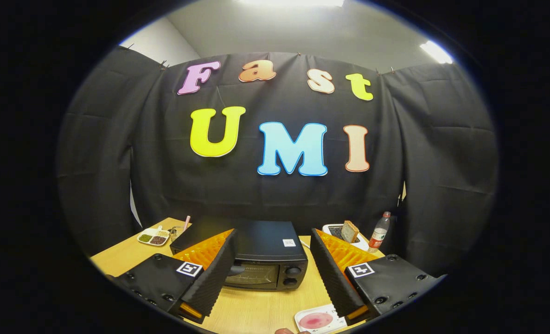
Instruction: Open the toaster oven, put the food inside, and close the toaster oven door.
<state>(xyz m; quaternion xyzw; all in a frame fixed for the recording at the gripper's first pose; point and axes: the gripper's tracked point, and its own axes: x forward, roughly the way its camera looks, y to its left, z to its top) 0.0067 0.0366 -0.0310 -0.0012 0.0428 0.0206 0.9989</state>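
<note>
A black toaster oven stands on the wooden table just ahead of my fingers, its glass door shut and two knobs on its right side. My gripper is open, held above the table, with nothing between the two black ribbed fingers. A white plate with a pink round piece of food lies on the table near the right finger, below its inner side. A fingertip of a person shows by the plate's near edge.
Beyond the oven's right side a white toaster holds a slice of bread, with a plastic bottle beside it. Left of the oven, a white divided dish of beans sits near the table's far corner.
</note>
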